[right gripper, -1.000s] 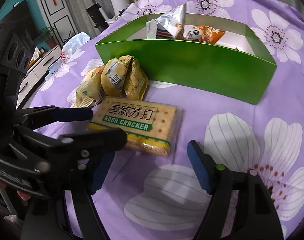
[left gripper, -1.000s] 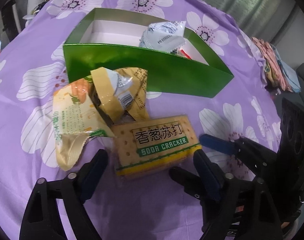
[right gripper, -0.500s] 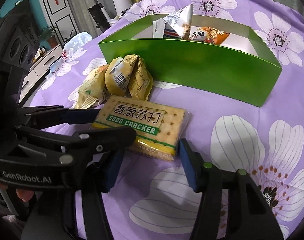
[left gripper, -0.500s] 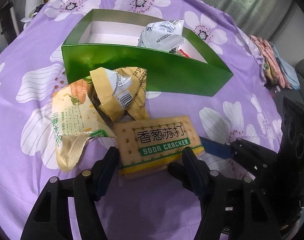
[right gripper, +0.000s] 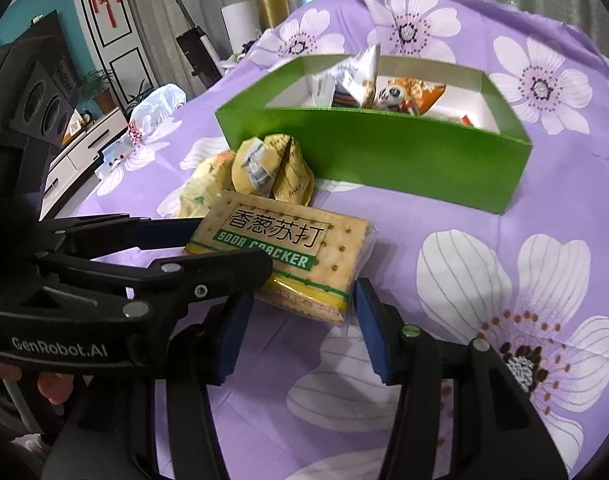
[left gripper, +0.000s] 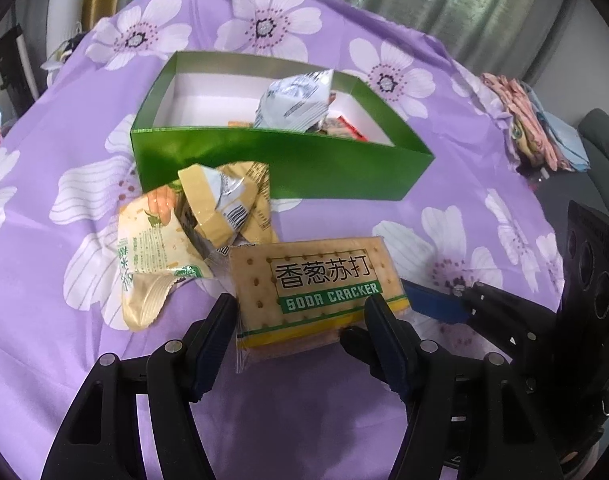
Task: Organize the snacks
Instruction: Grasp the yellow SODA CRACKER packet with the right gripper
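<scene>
A soda cracker pack [left gripper: 320, 284] lies on the purple flowered cloth. My left gripper [left gripper: 300, 320] has closed its jaws on the pack's two short ends and holds it. My right gripper [right gripper: 300, 316] is open, its blue pads [right gripper: 368, 328] on either side of the pack's [right gripper: 288, 252] near corner, not pressing it. A green box [left gripper: 280, 168] behind holds a silver packet [left gripper: 296, 100] and other snacks. Yellow snack bags [left gripper: 208, 216] lie between pack and box.
The green box [right gripper: 384, 152] also shows in the right wrist view with an orange panda packet [right gripper: 412, 92] inside. Folded cloths [left gripper: 532, 120] lie at the far right edge. A white plastic bag [right gripper: 156, 108] and a TV cabinet stand off to the left.
Both grippers moved forward toward the cracker pack. My left jaws narrowed and closed on its ends. My right jaws came up around its near corner.
</scene>
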Available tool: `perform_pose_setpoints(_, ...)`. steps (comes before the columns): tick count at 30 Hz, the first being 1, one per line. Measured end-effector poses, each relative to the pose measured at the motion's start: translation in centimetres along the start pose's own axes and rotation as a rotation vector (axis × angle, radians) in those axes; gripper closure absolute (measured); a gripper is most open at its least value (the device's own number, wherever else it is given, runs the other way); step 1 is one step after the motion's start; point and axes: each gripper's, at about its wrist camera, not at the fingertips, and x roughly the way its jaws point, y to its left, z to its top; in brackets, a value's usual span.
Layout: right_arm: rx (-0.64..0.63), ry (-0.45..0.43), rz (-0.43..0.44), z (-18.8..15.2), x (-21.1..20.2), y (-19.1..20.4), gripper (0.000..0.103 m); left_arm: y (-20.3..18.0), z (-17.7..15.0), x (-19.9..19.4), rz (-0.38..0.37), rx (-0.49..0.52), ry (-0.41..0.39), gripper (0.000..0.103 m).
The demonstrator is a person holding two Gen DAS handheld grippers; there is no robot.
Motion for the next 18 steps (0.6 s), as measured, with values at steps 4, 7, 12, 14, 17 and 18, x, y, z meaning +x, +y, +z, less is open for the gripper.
perform_pose_setpoints(4,-0.005,-0.029,-0.009,-0.1,-1.5,0.3,0.052,-0.7,0.0,-1.1,0.006,0.016,-0.022,0.037)
perform_pose_setpoints(7,-0.006,-0.054,-0.014,-0.1,-2.5,0.5,0.052,-1.3,0.2,-2.1,0.003,0.029,-0.045,0.036)
perform_pose_setpoints(12,-0.009,-0.101,-0.024,0.4,-4.0,0.9,0.052,-2.0,0.7,-3.6,0.004,0.052,-0.084,0.036)
perform_pose_setpoints(14,-0.014,-0.12,-0.029,0.8,-4.6,1.0,0.052,-2.2,1.0,-4.0,0.003,0.058,-0.095,0.036)
perform_pose_setpoints(17,-0.016,-0.144,-0.036,1.1,-5.4,1.1,0.052,-2.6,1.7,-4.6,-0.002,0.07,-0.115,0.037)
perform_pose_setpoints(18,-0.017,-0.15,-0.038,1.2,-5.6,1.1,0.052,-2.7,1.9,-4.8,-0.001,0.076,-0.122,0.037)
